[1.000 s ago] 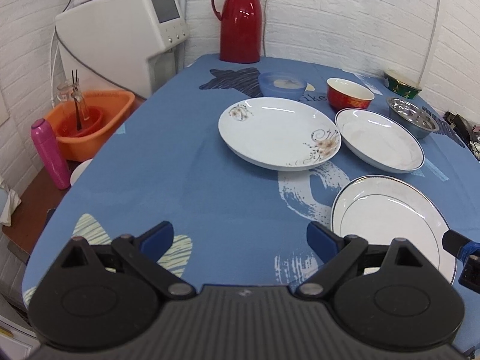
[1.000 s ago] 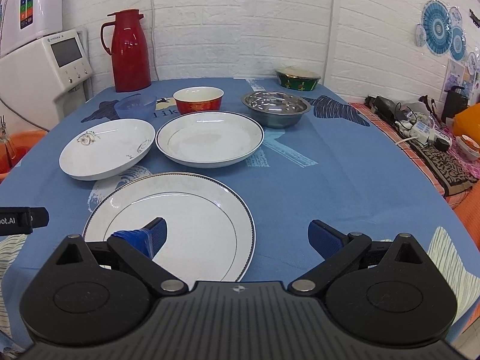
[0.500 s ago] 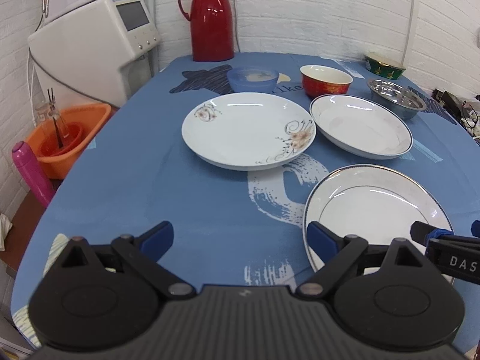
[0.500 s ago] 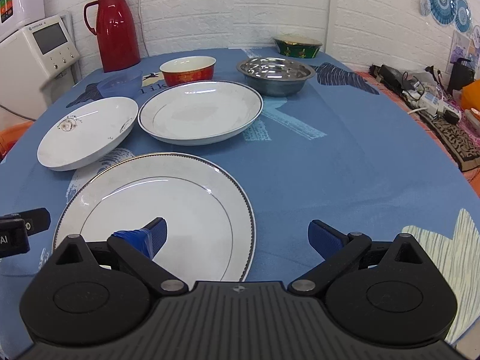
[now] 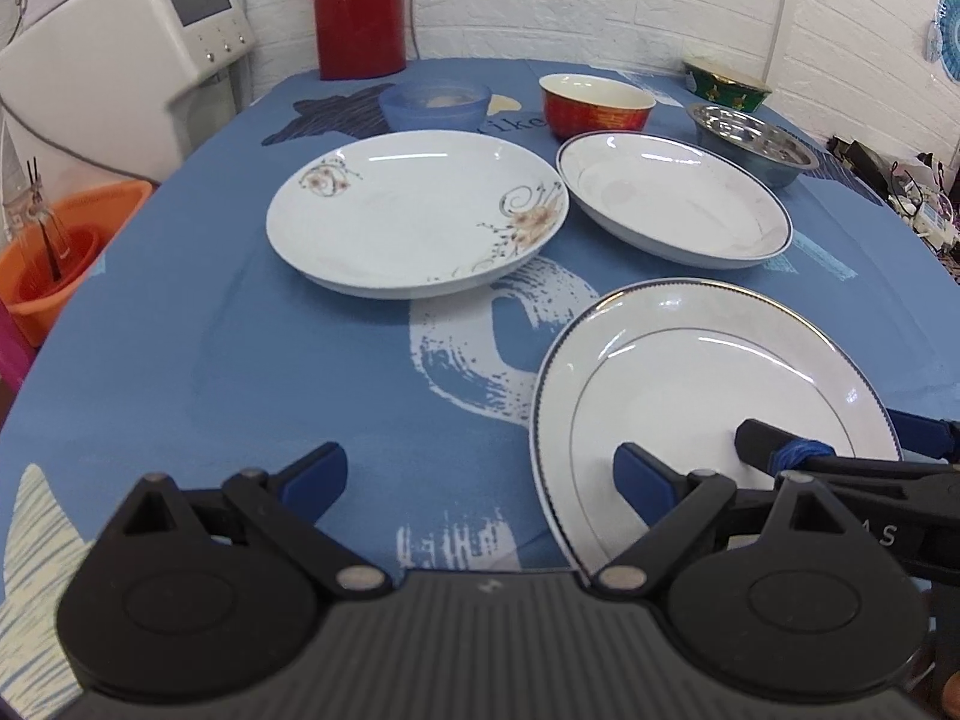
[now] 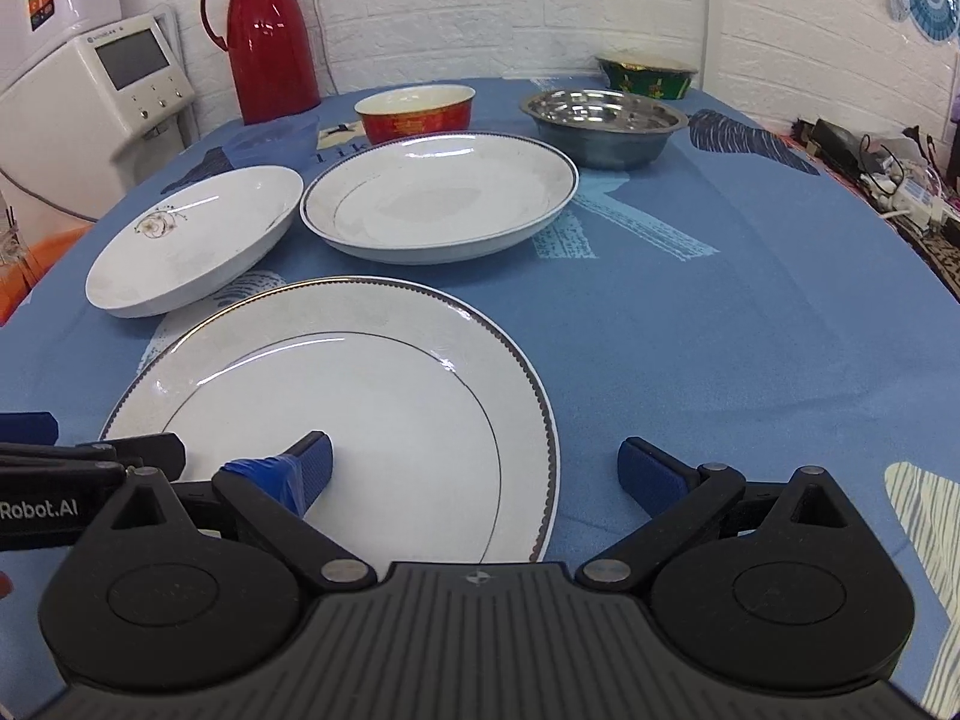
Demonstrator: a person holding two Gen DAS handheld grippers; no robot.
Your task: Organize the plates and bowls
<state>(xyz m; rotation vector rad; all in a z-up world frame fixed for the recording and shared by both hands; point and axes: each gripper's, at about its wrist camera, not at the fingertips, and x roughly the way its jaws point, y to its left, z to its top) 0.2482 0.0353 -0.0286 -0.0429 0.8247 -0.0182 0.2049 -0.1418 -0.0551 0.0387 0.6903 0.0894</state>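
A flat white plate with a dark rim (image 5: 708, 384) (image 6: 360, 396) lies nearest on the blue tablecloth. Behind it sit a flowered deep plate (image 5: 414, 216) (image 6: 192, 240) and a blue-rimmed deep plate (image 5: 666, 198) (image 6: 438, 198). Farther back stand a red bowl (image 5: 594, 105) (image 6: 414, 111), a steel bowl (image 5: 753, 144) (image 6: 603, 117), a green bowl (image 5: 726, 84) (image 6: 645, 75) and a blue translucent bowl (image 5: 435, 102). My left gripper (image 5: 480, 474) is open, straddling the flat plate's left edge. My right gripper (image 6: 474, 468) is open, straddling its right edge, one finger over the plate.
A red thermos (image 5: 357, 6) (image 6: 267, 36) stands at the table's back. A white appliance (image 5: 120, 54) (image 6: 90, 102) and an orange basin (image 5: 57, 258) sit off the left edge. Cables and clutter (image 6: 888, 174) lie on the right.
Both grippers have moved forward and closer to the flat plate. The left one has swung right, so its right finger is now over the plate beside the right gripper's finger.
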